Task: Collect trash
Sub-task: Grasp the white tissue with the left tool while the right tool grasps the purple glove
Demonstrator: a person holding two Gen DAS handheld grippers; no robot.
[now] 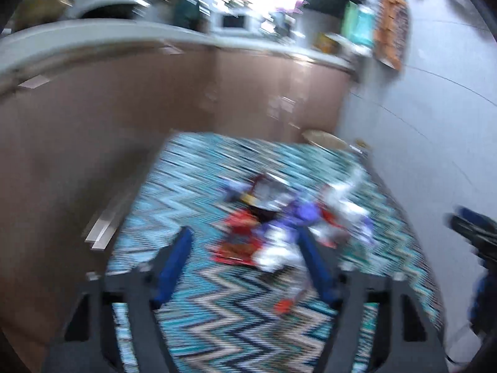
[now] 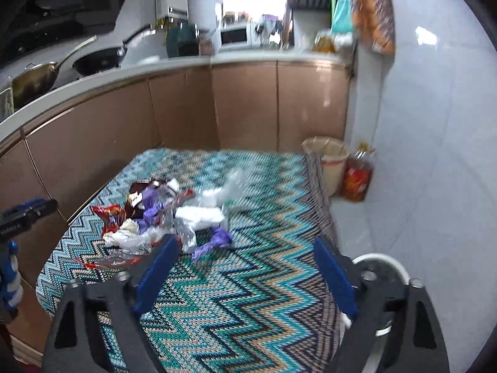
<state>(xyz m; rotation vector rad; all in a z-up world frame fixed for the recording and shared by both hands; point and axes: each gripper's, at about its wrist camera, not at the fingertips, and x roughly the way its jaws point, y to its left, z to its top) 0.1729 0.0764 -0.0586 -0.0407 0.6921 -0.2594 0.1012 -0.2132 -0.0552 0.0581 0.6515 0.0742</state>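
Right wrist view: my right tool (image 2: 245,267) is spread wide, holding nothing, just short of the wrapper pile (image 2: 161,217) on the zigzag-cloth table (image 2: 248,310). Left tool (image 1: 245,258) spread too, pile beyond it.

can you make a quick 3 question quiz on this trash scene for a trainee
1. True or false: the right gripper is open and holds nothing.
2. Which lies nearest the right gripper: A) purple wrapper B) red snack bag C) beige bin?
3. What covers the table under the trash pile?

Key
1. True
2. A
3. A zigzag cloth
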